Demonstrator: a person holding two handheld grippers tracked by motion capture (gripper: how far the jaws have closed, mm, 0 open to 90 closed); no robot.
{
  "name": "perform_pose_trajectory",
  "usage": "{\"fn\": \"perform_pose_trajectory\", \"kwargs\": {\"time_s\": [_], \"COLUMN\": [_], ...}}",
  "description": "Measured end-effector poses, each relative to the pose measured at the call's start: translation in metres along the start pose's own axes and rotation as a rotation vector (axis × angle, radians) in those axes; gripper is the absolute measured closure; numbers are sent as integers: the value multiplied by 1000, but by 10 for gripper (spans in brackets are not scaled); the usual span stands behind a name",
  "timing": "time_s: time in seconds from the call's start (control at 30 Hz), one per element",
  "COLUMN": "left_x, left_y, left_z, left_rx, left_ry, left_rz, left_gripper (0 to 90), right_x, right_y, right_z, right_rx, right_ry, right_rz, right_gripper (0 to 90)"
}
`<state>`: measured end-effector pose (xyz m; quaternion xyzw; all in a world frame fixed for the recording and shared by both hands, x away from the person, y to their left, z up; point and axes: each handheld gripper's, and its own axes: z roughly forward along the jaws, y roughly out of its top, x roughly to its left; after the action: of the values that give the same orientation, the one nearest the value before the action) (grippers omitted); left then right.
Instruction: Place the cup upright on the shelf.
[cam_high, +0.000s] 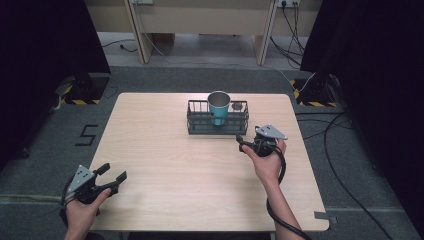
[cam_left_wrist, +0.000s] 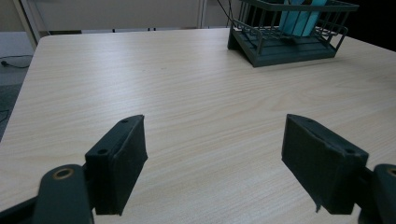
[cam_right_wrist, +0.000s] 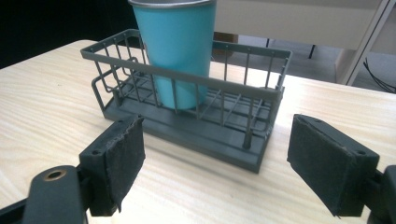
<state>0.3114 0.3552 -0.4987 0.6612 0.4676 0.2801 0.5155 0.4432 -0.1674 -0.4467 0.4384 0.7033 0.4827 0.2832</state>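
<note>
A dark grey wire basket (cam_high: 200, 125) stands at the back middle of the wooden table (cam_high: 165, 165). A teal cup (cam_high: 218, 107) with a metal rim stands upright inside it. My right gripper (cam_high: 241, 142) sits just in front of the basket's right end, open and holding nothing. In the right gripper view the basket (cam_right_wrist: 187, 81) and the cup (cam_right_wrist: 175, 51) are close ahead of the open right gripper (cam_right_wrist: 215, 158). My left gripper (cam_high: 112, 173) hovers near the table's front left corner, open and holding nothing. In the left gripper view the basket (cam_left_wrist: 289, 46) lies far off beyond the left gripper (cam_left_wrist: 215, 154).
Black curtains flank the table on both sides. Stand bases with yellow-black tape (cam_high: 80, 95) (cam_high: 312, 97) sit on the grey floor beyond the back corners. Cables (cam_high: 345, 170) run along the floor at the right. Light wooden furniture legs (cam_high: 140, 35) stand behind.
</note>
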Motion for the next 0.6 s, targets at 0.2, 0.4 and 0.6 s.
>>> {"fn": "perform_pose_trajectory", "kwargs": {"time_s": [0.2, 0.4, 0.6], "left_x": [0, 0, 0], "left_y": [0, 0, 0], "left_z": [0, 0, 0], "left_rx": [-1, -1, -1], "left_ry": [-2, -1, 0], "left_rz": [1, 3, 4], "left_gripper": [215, 215, 215], "right_x": [-2, -2, -4], "right_y": [-9, -19, -29], "right_z": [-14, -27, -42], "right_rx": [-2, -8, -10], "right_ry": [-8, -15, -28], "right_rz": [1, 7, 19], "right_gripper": [198, 198, 198]}}
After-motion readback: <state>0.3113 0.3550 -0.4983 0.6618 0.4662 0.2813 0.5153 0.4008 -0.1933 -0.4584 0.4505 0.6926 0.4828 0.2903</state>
